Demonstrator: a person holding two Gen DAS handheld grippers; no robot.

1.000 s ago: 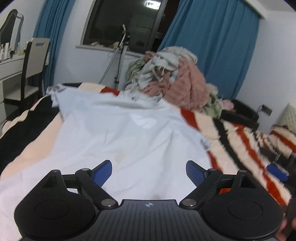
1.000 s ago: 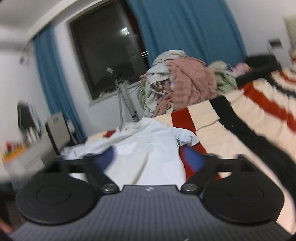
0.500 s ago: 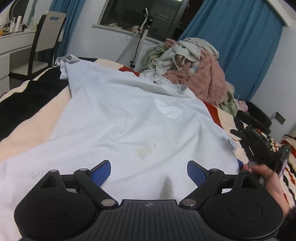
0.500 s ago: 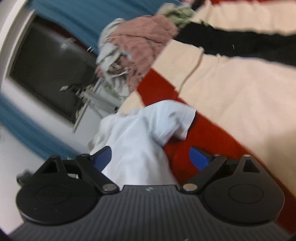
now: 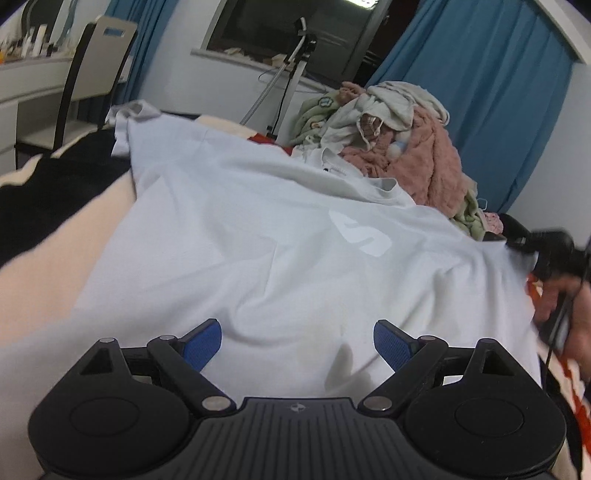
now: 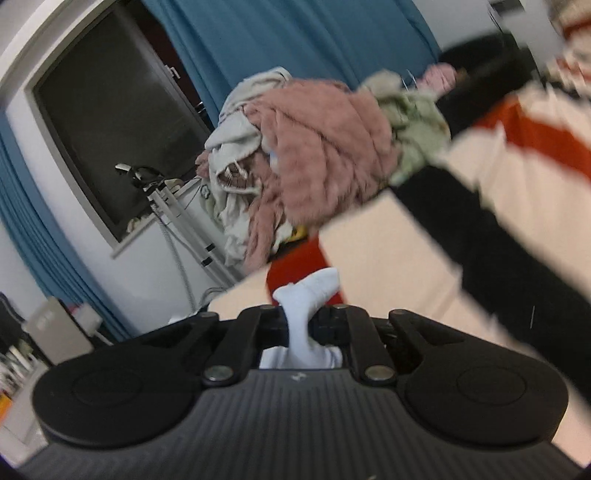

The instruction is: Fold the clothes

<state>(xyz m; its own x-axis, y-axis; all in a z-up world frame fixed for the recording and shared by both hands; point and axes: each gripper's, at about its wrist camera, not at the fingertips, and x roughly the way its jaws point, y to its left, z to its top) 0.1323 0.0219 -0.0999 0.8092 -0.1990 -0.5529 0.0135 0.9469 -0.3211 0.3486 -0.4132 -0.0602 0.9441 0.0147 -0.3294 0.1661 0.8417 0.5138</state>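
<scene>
The white shirt [image 5: 280, 258] lies spread on the striped bed [image 6: 406, 258] — the right gripper [image 6: 301, 321] pinches its sleeve, the left gripper [image 5: 295, 341] hovers wide above the hem. First fold starting; next, carry the sleeve inward.

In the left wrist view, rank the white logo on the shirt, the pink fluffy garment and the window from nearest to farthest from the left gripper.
1. White logo on the shirt, ahead of the left gripper, slightly right.
2. Pink fluffy garment, in the pile, upper right.
3. Window, back wall, top centre.

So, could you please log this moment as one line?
left tool: open over shirt | right tool: shut on sleeve | fold: not started
</scene>
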